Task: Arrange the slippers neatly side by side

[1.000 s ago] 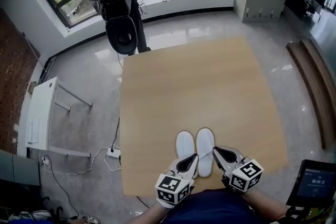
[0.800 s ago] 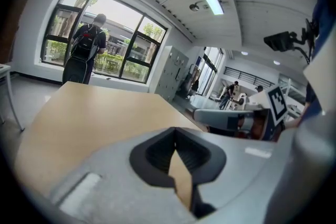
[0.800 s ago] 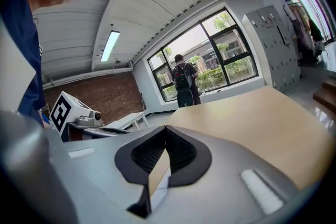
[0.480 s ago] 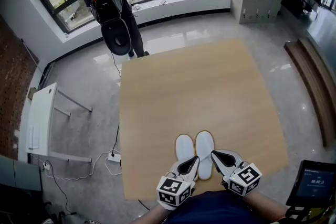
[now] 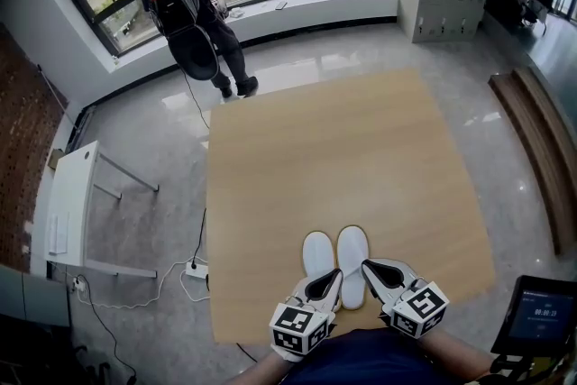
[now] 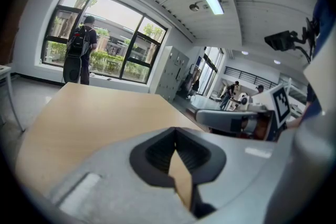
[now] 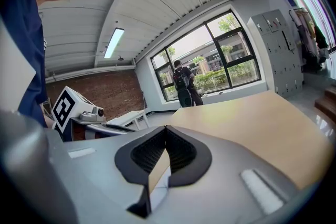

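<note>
Two white slippers lie side by side, toes pointing away, close to the near edge of a square wooden table [image 5: 343,140]: the left slipper [image 5: 317,250] and the right slipper [image 5: 352,248]. My left gripper [image 5: 334,272] hovers at the heel of the left slipper, jaws shut and empty. My right gripper [image 5: 367,265] sits at the heel of the right slipper, also shut with nothing held. In the left gripper view the shut tips [image 6: 176,131] point over bare tabletop. In the right gripper view a sliver of white slipper [image 7: 160,186] shows below the shut tips [image 7: 166,128].
A person with a backpack [image 5: 185,4] stands by the windows beyond the table. A white desk [image 5: 68,203] stands on the left, with a power strip and cables [image 5: 194,264] on the floor. A wooden bench [image 5: 541,149] and a screen [image 5: 539,311] are on the right.
Both grippers and both slippers stay where they were. The person at the window has turned and stepped to the left.
</note>
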{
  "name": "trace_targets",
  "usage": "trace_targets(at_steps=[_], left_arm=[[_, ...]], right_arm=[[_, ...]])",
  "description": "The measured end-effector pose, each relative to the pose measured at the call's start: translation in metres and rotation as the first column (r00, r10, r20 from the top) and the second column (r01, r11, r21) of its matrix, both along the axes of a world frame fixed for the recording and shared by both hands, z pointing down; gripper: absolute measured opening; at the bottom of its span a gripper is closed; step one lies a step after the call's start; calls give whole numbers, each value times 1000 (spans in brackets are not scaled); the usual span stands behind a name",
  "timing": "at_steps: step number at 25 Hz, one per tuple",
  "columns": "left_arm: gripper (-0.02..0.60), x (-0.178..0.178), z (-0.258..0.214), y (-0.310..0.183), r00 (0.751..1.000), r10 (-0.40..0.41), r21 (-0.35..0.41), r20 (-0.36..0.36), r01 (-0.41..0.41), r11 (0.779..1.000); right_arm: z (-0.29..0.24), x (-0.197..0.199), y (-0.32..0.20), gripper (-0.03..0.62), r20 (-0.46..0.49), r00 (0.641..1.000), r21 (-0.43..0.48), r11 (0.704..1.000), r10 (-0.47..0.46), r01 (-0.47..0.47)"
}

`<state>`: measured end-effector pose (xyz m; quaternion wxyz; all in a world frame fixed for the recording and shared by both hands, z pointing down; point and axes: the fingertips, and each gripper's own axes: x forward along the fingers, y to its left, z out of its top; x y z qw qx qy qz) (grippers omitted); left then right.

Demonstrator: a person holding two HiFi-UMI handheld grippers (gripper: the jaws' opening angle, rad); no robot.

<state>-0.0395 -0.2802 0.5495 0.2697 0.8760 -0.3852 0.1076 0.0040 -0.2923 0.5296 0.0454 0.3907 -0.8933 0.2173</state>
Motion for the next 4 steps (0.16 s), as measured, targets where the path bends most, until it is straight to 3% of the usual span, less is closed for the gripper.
trace_targets(at_steps=[4], left_arm=[[5, 2, 2, 1, 1000, 2, -1, 1, -2, 1000]], right_arm=[[5, 1, 2, 11, -1, 1000, 3, 1000, -8, 8]])
